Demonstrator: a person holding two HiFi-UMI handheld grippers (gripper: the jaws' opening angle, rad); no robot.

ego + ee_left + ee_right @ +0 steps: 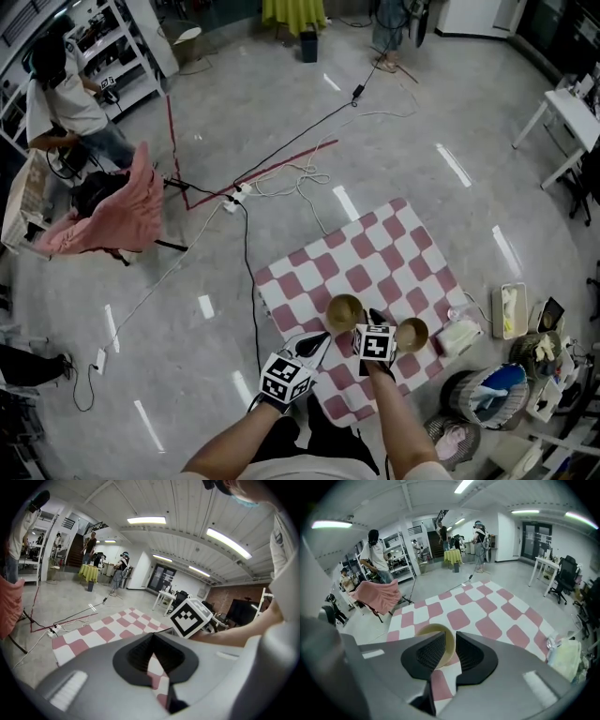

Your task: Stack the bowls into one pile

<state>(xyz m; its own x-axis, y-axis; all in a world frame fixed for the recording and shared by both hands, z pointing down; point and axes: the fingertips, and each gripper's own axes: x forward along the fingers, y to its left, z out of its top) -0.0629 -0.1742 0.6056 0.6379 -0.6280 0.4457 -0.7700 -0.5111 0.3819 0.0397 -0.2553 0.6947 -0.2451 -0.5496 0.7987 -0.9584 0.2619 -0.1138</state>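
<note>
Two bare forearms [239, 441] at bottom edge of head view, one gripper held in each. Left gripper [314, 343] hovers over the near-left edge of the pink-and-white checkered cloth mat [366, 248] spread on the grey floor. Its jaws are pressed together at the tips with nothing between them; in the left gripper view [152, 641] only a thin strip of mat [117, 623] shows behind them. It is apart from both bowls.

Next right, a dull-gold round bowl [343, 312] sits on the mat. Right gripper [375, 320] is at that bowl's right rim. In the right gripper view [449, 641] the jaws are pinched on the bowl's [433, 631] wall: rim runs into the narrow gap, one jaw inside the bowl, the other outside, mat [487, 606] beyond.

Further right, a second, smaller brown-gold bowl [411, 334] stands on the mat, just beside the right gripper, not touching the first bowl. Past the mat's right edge lies a white plastic bag [459, 336].
</note>
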